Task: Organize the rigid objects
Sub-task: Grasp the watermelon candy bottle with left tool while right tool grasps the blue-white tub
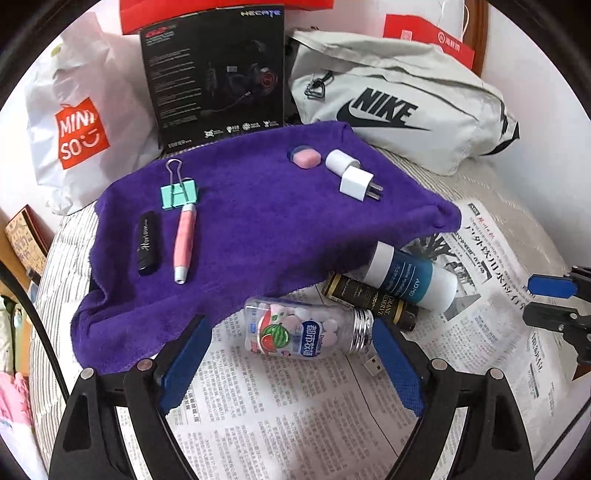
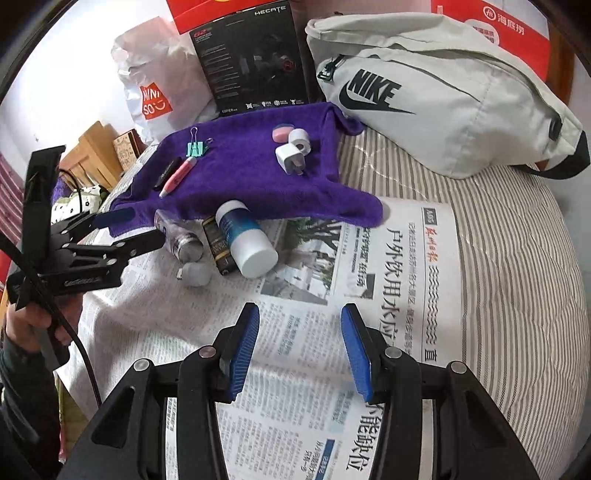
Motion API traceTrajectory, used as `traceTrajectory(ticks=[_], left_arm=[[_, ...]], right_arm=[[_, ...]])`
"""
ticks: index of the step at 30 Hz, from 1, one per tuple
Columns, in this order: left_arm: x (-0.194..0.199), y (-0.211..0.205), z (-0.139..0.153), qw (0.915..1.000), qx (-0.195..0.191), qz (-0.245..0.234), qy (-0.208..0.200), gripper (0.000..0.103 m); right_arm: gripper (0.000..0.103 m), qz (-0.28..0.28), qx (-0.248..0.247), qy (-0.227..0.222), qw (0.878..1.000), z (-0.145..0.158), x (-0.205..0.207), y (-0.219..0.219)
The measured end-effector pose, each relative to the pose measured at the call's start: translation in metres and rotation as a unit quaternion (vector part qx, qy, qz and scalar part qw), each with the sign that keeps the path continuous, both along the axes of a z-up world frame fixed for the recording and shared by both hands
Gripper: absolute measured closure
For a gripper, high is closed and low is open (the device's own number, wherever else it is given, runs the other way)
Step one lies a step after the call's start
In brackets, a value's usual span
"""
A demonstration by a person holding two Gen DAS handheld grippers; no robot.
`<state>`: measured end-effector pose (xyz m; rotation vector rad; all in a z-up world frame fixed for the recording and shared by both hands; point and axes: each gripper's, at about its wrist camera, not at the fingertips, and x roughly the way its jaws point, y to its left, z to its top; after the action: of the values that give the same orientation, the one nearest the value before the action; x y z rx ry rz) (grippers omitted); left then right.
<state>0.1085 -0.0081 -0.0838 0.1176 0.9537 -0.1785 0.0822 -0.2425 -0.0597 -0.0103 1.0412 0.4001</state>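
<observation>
My left gripper stands open wide over the newspaper. A clear candy bottle lies on its side between the fingertips, and the pads do not press on it. Just beyond lie a dark tube and a blue-and-white bottle. A small USB plug rests by the right finger. The purple towel carries a green binder clip, a black stick, a pink pen, a pink eraser and two white chargers. My right gripper hovers partly open over newspaper, with nothing between its fingers.
A grey Nike bag, a black headset box and a white Miniso bag stand behind the towel. Red boxes line the back. Striped bedding lies to the right, and a hand holds the left gripper.
</observation>
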Motion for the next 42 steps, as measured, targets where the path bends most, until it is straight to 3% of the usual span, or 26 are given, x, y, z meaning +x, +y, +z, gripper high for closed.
traceTrajectory(ticks=[18,23,25,27,35,42], left_arm=[[0.016,-0.015,-0.031,0.9985,0.031,-0.023,0.038,0.015],[0.019,-0.011,-0.031,0.9989,0.009,-0.018,0.041,0.015],[0.021,-0.009,-0.031,0.9989,-0.007,-0.015,0.044,0.022],[0.02,-0.008,-0.031,0.9989,-0.013,-0.012,0.044,0.022],[0.01,0.008,-0.026,0.999,-0.004,-0.001,0.044,0.023],[0.0,0.026,-0.023,0.9985,-0.014,0.019,0.049,0.023]], right_arm=[[0.057,0.018,0.0,0.02,1.0,-0.017,0.003,0.011],[0.057,0.027,-0.005,0.02,0.999,-0.018,0.006,0.017],[0.057,0.029,-0.006,0.023,0.999,-0.019,0.007,0.018],[0.057,0.028,-0.007,0.026,0.999,-0.021,0.008,0.019],[0.057,0.042,-0.006,0.015,0.999,-0.015,0.019,0.03],[0.057,0.089,-0.008,0.001,0.996,-0.012,0.05,0.062]])
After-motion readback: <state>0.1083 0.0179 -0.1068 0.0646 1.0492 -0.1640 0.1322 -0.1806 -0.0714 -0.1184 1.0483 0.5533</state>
